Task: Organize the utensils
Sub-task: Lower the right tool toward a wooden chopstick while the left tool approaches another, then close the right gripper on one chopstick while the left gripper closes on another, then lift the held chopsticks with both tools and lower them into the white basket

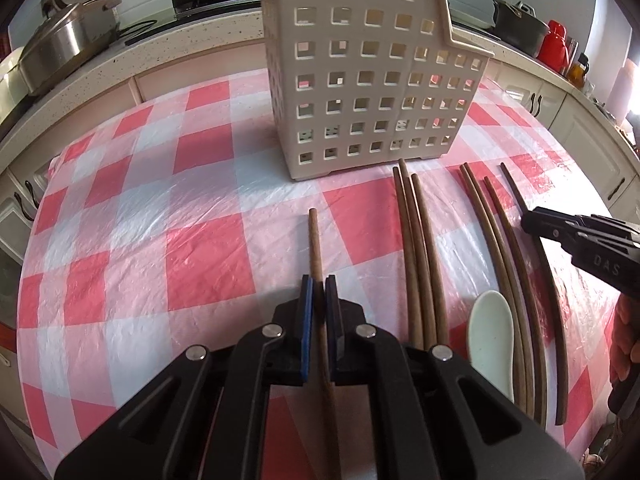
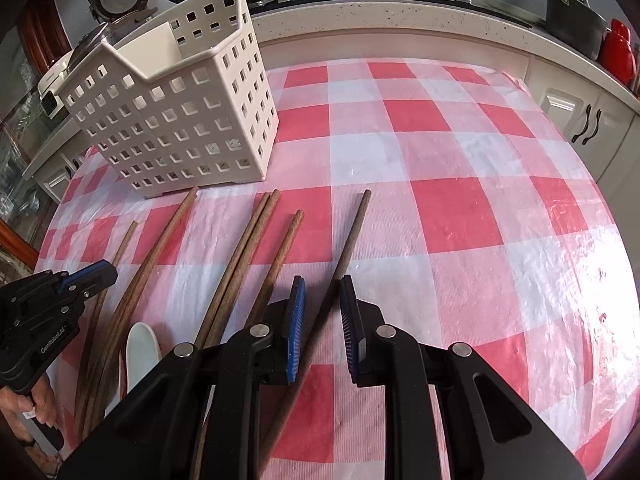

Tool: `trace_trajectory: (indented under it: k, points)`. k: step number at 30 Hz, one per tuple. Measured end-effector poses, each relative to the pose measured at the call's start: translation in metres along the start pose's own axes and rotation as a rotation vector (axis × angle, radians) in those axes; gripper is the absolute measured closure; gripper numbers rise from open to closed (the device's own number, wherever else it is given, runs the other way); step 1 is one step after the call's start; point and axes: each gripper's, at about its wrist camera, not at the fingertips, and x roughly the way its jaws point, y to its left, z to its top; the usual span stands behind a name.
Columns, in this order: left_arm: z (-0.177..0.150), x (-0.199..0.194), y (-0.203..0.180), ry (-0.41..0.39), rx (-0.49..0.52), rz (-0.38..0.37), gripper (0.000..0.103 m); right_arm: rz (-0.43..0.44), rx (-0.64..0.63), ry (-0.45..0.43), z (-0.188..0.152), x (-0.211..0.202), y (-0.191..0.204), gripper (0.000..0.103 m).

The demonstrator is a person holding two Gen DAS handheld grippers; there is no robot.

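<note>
My left gripper [image 1: 319,292] is shut on a brown wooden chopstick [image 1: 314,240] that lies on the checked tablecloth, pointing toward a cream perforated utensil basket [image 1: 360,80]. In the right wrist view the left gripper [image 2: 106,274] is at the left edge. My right gripper [image 2: 322,308] stands open, its blue pads either side of a darker chopstick [image 2: 354,232] on the cloth, with a gap showing. The right gripper [image 1: 532,220] sits over the rightmost chopstick. Several more chopsticks [image 1: 420,260] and a white spoon [image 1: 492,340] lie between the grippers.
The red-and-white checked tablecloth [image 2: 460,160] covers the table. The basket [image 2: 180,120] stands upright at the far side. A speckled counter [image 1: 120,56] with pots, a rice cooker and a red flask [image 1: 554,44] runs behind. A hand [image 2: 36,404] holds the left gripper's handle.
</note>
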Motion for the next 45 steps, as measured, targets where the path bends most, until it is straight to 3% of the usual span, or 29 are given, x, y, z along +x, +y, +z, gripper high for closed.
trace_trajectory:
  k: [4,9,19,25,36,45]
  points:
    - [-0.004,-0.002,0.002,-0.019,-0.015,0.003,0.097,-0.045,-0.054,-0.023,-0.002,0.001,0.006,0.090]
    - [-0.011,-0.015,0.011,-0.056,-0.073,-0.010,0.097,0.019,-0.010,-0.075,-0.012,-0.014,-0.007,0.095]
    - [-0.028,-0.093,0.011,-0.252,-0.120,0.010,0.097,0.099,-0.004,-0.253,-0.024,-0.079,-0.003,0.095]
    - [-0.045,-0.133,0.011,-0.345,-0.147,0.025,0.097,0.102,-0.035,-0.357,-0.033,-0.120,0.006,0.095]
    - [-0.073,-0.206,-0.004,-0.519,-0.122,0.084,0.097,0.108,-0.109,-0.493,-0.058,-0.183,0.021,0.095]
    - [-0.081,-0.242,-0.015,-0.605,-0.104,0.118,0.097,0.110,-0.139,-0.554,-0.068,-0.211,0.025,0.095]
